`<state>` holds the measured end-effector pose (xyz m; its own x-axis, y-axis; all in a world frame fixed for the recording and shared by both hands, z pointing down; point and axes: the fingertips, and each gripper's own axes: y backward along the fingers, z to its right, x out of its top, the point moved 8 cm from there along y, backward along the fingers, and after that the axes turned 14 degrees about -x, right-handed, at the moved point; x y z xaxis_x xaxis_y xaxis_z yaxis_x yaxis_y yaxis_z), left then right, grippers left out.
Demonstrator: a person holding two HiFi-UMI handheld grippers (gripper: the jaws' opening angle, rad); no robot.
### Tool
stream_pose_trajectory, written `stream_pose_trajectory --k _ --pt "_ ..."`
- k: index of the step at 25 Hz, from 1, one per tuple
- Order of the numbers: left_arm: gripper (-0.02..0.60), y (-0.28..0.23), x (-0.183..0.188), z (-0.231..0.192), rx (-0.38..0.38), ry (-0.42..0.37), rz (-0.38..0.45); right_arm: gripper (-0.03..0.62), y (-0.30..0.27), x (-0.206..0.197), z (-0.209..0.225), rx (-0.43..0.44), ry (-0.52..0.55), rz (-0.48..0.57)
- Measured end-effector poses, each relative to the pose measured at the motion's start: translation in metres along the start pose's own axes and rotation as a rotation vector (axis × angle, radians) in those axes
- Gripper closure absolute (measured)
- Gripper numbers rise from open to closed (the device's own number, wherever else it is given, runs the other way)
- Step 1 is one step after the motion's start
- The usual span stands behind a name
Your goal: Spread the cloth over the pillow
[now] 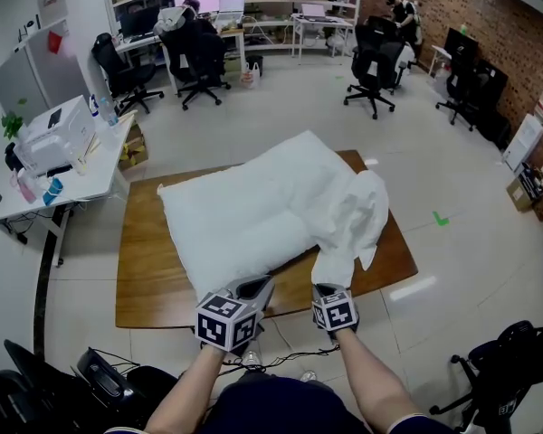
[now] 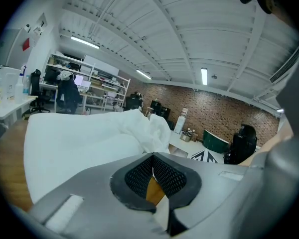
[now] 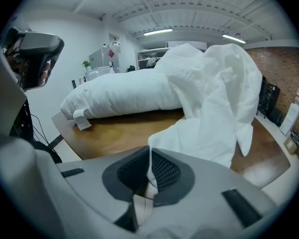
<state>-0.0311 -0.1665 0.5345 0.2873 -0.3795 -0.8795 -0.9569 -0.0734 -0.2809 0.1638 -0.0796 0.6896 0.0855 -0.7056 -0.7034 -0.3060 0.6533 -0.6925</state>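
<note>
A large white pillow (image 1: 244,215) lies across the wooden table (image 1: 154,278). A crumpled white cloth (image 1: 353,215) is bunched over the pillow's right end and hangs down toward the table's near edge. My right gripper (image 1: 328,289) is at that hanging lower edge. In the right gripper view the right gripper (image 3: 150,166) is shut on a fold of the cloth (image 3: 214,98), with the pillow (image 3: 124,93) lying behind. My left gripper (image 1: 258,287) sits at the pillow's near edge. In the left gripper view the left gripper (image 2: 153,169) is shut with nothing clearly held, pointing over the pillow (image 2: 74,143).
A white desk with a printer (image 1: 59,138) stands left of the table. Black office chairs (image 1: 376,66) and shelving are at the back. Cables (image 1: 281,362) lie on the floor by the person's legs, and a black chair (image 1: 507,369) is at the lower right.
</note>
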Motion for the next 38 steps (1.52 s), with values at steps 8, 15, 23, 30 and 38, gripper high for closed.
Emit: stream_pose_trajectory --k 8,15,23,30,38 --pt "0.581 -0.014 0.013 0.001 -0.034 -0.010 0.034 0.569 0.056 0.069 0.048 -0.045 -0.013 0.240" --pt "0.581 -0.036 0.027 0.013 -0.093 -0.041 0.037 0.571 0.138 0.153 0.097 -0.121 -0.010 0.508" --pt "0.581 -0.052 0.065 0.022 -0.098 -0.131 0.072 0.571 0.192 0.214 0.139 -0.198 0.037 0.631" --pt "0.581 -0.053 0.099 0.017 -0.081 -0.205 0.120 0.571 0.230 0.270 0.168 -0.245 0.062 0.744" --pt "0.581 -0.051 0.127 0.005 -0.050 -0.239 0.155 0.571 0.266 0.326 0.192 -0.277 0.078 0.824"
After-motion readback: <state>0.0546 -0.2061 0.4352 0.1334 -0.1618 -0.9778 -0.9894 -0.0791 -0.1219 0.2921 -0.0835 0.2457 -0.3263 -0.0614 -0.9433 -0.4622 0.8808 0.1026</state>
